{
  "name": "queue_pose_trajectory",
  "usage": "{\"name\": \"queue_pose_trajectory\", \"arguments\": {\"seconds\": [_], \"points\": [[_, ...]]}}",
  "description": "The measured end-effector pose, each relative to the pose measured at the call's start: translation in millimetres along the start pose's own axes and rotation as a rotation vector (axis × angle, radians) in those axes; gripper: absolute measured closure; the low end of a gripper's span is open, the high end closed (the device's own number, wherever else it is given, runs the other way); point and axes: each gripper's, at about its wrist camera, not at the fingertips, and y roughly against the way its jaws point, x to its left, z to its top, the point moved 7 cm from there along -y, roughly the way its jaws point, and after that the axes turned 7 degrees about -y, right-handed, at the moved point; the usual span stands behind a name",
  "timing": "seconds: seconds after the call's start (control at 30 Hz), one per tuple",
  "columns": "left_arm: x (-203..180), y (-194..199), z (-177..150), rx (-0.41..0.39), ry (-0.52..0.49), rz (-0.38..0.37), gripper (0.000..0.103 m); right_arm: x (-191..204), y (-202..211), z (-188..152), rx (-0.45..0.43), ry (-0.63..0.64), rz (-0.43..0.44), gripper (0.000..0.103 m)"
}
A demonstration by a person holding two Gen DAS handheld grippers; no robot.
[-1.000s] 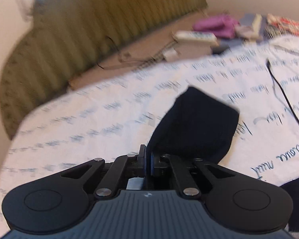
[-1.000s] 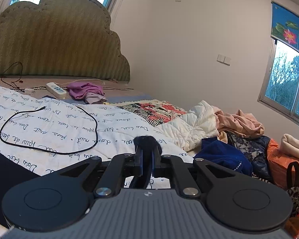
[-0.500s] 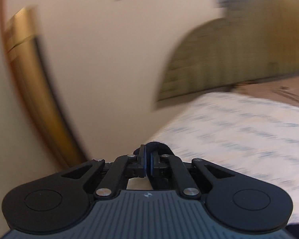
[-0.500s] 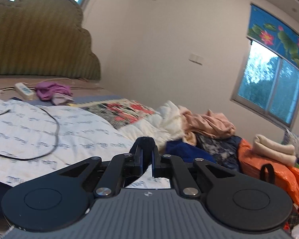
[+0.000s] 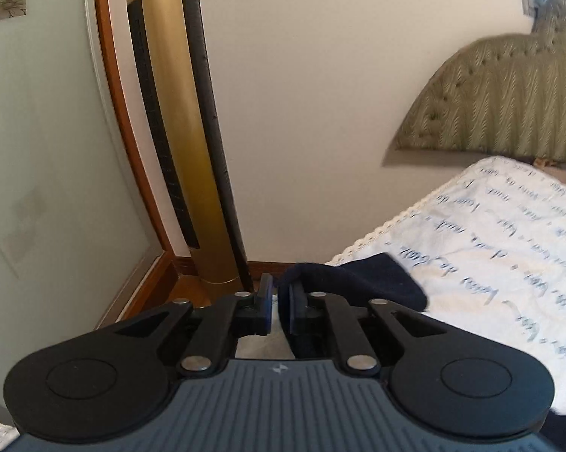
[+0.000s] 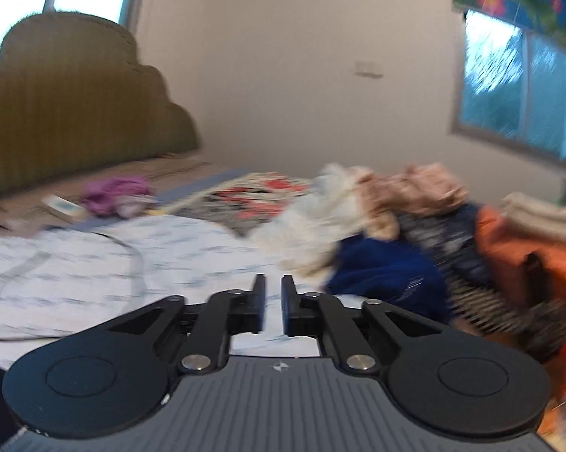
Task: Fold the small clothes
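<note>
**Item: dark garment, release at bed edge**

Left gripper (image 5: 279, 303): jaws opening, dark garment (image 5: 362, 278) draped over the right pad, at the near-left edge of the printed bedspread (image 5: 490, 248). Right gripper (image 6: 272, 303): opening, empty. Advice: clear the cloth fully before withdrawing, lest the fold drag.

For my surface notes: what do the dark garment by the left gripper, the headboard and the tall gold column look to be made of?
Dark garment: soft matte knit, likely cotton; it slumps limp.
Headboard: olive woven upholstery, padded; button tufts and ribbed weave show.
Gold column: hard, satin metallic finish, plastic or metal, I cannot tell; soft sheen, black slotted strip.
</note>
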Motion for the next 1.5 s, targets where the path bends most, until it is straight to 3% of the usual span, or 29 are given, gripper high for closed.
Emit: {"name": "queue_pose_trajectory", "arguments": {"seconds": [0.03,0.13,0.2,0.27,0.37,0.43,0.57,0.67,0.73,0.83,0.87,0.9,0.93,1.0,1.1,1.17,1.23,1.33,1.37,1.43,1.5], "points": [[1,8,2,0.004,0.006,-0.028,0.090,10,3,-5,0.022,-0.045,0.040,0.058],[0,51,-3,-0.025,-0.028,-0.179,0.073,43,11,-34,0.187,-0.183,0.233,0.060],[-3,87,-18,-0.064,-0.093,-0.269,0.045,84,27,-61,0.289,-0.180,0.407,0.056],[-13,129,-38,-0.118,-0.204,-0.364,0.026,131,50,-96,0.406,-0.124,0.584,0.046],[-30,194,-80,-0.234,-0.374,-0.490,0.025,201,98,-143,0.524,0.023,0.779,0.043],[-39,228,-109,-0.294,-0.449,-0.535,0.025,245,139,-167,0.538,0.143,0.889,0.037],[-28,255,-145,-0.281,-0.435,-0.530,0.023,320,238,-208,0.553,0.367,1.193,0.036],[12,255,-141,-0.283,-0.381,-0.381,0.023,353,312,-239,0.598,0.496,1.443,0.036],[47,251,-129,-0.288,-0.340,-0.247,0.024,368,347,-261,0.657,0.591,1.552,0.037],[109,249,-105,-0.276,-0.259,-0.075,0.023,387,375,-292,0.739,0.696,1.597,0.039],[130,249,-94,-0.280,-0.227,-0.024,0.023,391,381,-300,0.750,0.716,1.595,0.045],[150,251,-85,-0.291,-0.195,0.027,0.023,394,387,-307,0.751,0.735,1.589,0.062],[170,252,-75,-0.305,-0.165,0.076,0.023,398,390,-312,0.736,0.755,1.574,0.086],[204,267,-59,-0.338,-0.104,0.160,0.021,406,398,-319,0.692,0.761,1.536,0.089],[220,291,-45,-0.399,-0.073,0.172,0.016,416,410,-318,0.698,0.702,1.553,0.091],[204,299,-40,-0.423,-0.080,0.137,0.015,413,424,-324,0.759,0.637,1.616,0.093],[177,302,-41,-0.426,-0.117,0.055,0.011,416,449,-335,0.825,0.617,1.706,0.093],[115,308,-59,-0.395,-0.231,-0.137,0.010,416,468,-356,0.783,0.758,1.693,0.092],[93,311,-68,-0.385,-0.268,-0.200,0.010,413,463,-353,0.794,0.737,1.687,0.091],[54,318,-90,-0.367,-0.319,-0.310,0.010,402,437,-325,0.839,0.598,1.678,0.075],[16,325,-114,-0.346,-0.374,-0.419,0.010,375,401,-280,0.748,0.442,1.639,0.058]]}}
